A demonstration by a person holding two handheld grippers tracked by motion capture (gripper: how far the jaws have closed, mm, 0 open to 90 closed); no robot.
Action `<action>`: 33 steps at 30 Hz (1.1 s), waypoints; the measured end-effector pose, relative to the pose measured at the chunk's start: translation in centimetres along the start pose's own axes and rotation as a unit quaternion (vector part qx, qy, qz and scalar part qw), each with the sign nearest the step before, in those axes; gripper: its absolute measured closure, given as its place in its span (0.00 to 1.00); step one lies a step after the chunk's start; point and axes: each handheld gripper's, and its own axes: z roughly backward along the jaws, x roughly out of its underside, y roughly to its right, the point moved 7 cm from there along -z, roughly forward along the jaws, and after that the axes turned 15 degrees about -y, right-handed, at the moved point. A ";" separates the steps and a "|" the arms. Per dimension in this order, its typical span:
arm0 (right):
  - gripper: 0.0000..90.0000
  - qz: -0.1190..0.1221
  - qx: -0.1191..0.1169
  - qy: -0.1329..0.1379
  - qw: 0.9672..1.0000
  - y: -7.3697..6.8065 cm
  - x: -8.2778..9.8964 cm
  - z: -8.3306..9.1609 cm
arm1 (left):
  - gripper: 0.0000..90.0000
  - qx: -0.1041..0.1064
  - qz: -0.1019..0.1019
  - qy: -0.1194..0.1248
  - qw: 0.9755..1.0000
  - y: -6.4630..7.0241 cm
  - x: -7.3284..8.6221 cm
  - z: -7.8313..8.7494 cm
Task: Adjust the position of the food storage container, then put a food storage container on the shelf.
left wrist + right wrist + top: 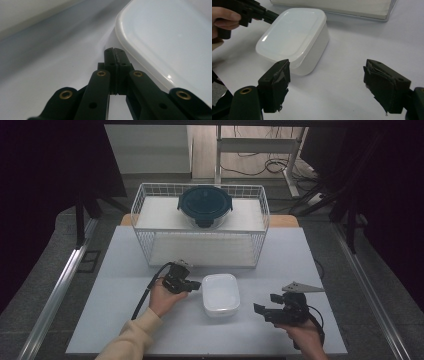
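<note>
1 white lidded container [220, 293], centre of the high view | 1 wire basket [200, 227], upper centre | 1 round dark-lidded glass container [205, 206] in it | 2 grippers: left gripper [196, 284], right gripper [266, 304] | 1 table [115, 285]

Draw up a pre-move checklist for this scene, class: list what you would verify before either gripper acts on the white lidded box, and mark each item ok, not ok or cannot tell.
1. Right gripper open: ok, its jaws stand wide apart.
2. Left gripper open: not ok, its jaws are pressed together beside the box's edge.
3. White box resting flat on the table: ok.
4. Lid in place on the box: ok; whether it is sealed, cannot tell.
5. Left gripper touching the box: cannot tell, the tips are very close to its rim.
6. Wire basket apart from the box: ok, a gap shows between them.
</note>
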 end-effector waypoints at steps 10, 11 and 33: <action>0.23 0.006 -0.003 0.000 1.000 -0.2 -0.1 -0.2 | 0.56 0.006 0.025 0.053 0.998 1.3 3.2 4.8; 0.23 0.007 -0.004 0.000 1.000 -0.3 -0.1 -0.2 | 0.52 0.010 0.030 0.060 0.998 1.5 3.4 5.1; 0.27 0.017 -0.016 0.009 1.000 -0.1 -1.3 0.3 | 0.27 0.051 0.075 0.095 0.991 2.2 3.7 5.9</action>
